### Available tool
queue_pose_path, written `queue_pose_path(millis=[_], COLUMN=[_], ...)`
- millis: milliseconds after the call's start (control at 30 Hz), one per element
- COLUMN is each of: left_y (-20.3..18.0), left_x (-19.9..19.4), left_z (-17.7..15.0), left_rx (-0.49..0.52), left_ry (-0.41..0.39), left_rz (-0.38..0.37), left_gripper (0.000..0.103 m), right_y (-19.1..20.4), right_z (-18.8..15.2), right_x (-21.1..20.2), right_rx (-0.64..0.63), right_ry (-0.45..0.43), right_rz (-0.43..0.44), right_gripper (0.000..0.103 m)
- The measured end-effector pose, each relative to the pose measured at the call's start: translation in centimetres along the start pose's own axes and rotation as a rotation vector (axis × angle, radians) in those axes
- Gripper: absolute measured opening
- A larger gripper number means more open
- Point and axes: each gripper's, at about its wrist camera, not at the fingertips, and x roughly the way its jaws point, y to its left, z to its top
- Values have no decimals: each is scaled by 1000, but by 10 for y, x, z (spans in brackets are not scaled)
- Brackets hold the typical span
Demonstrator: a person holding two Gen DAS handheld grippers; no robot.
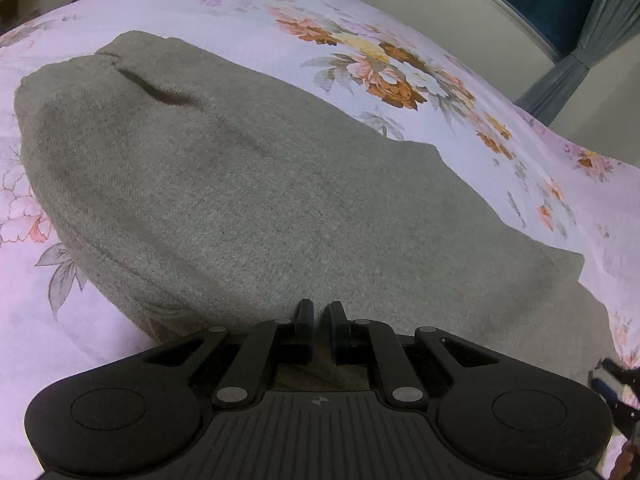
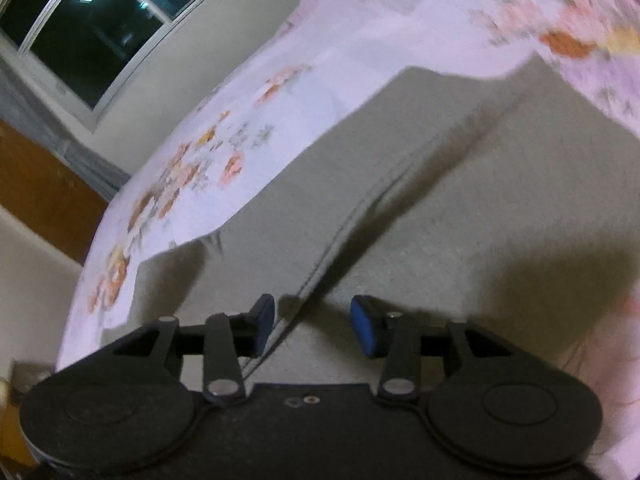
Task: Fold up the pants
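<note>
1. Left wrist view looks along the left claw [image 1: 319, 314], whose jaws stand almost together with only a thin slit between them and no cloth visibly pinched there; its tips hang close over the near edge of the grey fleece pants [image 1: 256, 200].
2. These pants lie bunched and already doubled over on the pale pink flowered bedsheet [image 1: 200, 8], spread across the middle of the bed with a dark crease near their far end.
3. Right wrist view shows the right claw [image 2: 312, 322] part-way open, blue pads apart, with a stitched seam [image 2: 384, 196] of the pants running between the jaws; the pads do not press on the cloth, so nothing is held.
4. As I judge it, the step in hand is releasing and repositioning on the right side. To do it well, let the layer settle flat before drawing away, then take the next hold at an edge or corner, not on the seam's middle, so the fold stays square.
5. A shut left claw could serve to pin or smooth the near edge while the right one works.
6. Only the left view gives the pants' whole outline and shows the right claw at the frame's lower right corner.
7. Only the right view, blurred, shows the seam and the pants' straight side edge against the sheet.
</note>
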Motion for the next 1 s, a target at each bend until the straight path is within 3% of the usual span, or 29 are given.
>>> queue_pose_path(millis=[133,200,400,467,500,567,633,667,900,1000], left_y=[0,-1,-2,-1,-1,-2,-2,-2,-3,-1], left_x=[1,0,2,2,2,2,2,2,1,1], left_z=[0,0,0,1,1,1,1,1,1,-1], left_rx=[-6,-7,4,7,7,5,6,8,27,35], left_ry=[0,-2,-3,-3,-3,-2,-2,-2,-3,-3], left_rz=[0,2,6,6,6,7,9,10,5,2], left_gripper=[8,8,8,8,8,8,8,8,8,8], right_y=[6,9,29,29,28,23,22,24,70,56], right_z=[10,11,15,23,27,36,43,45,23,-10], right_x=[15,11,-1,12,19,31,35,34,-51,-67], right_rx=[-6,-5,-115,-105,-92,-61,-55,-78,-459,-532], right_ry=[11,-12,-85,-69,-60,-49,-54,-60,-249,-199], right_rz=[34,66,91,78,68,42,3,-19,-64,-131], right_gripper=[36,10,10,25,26,26,14,9,8,8])
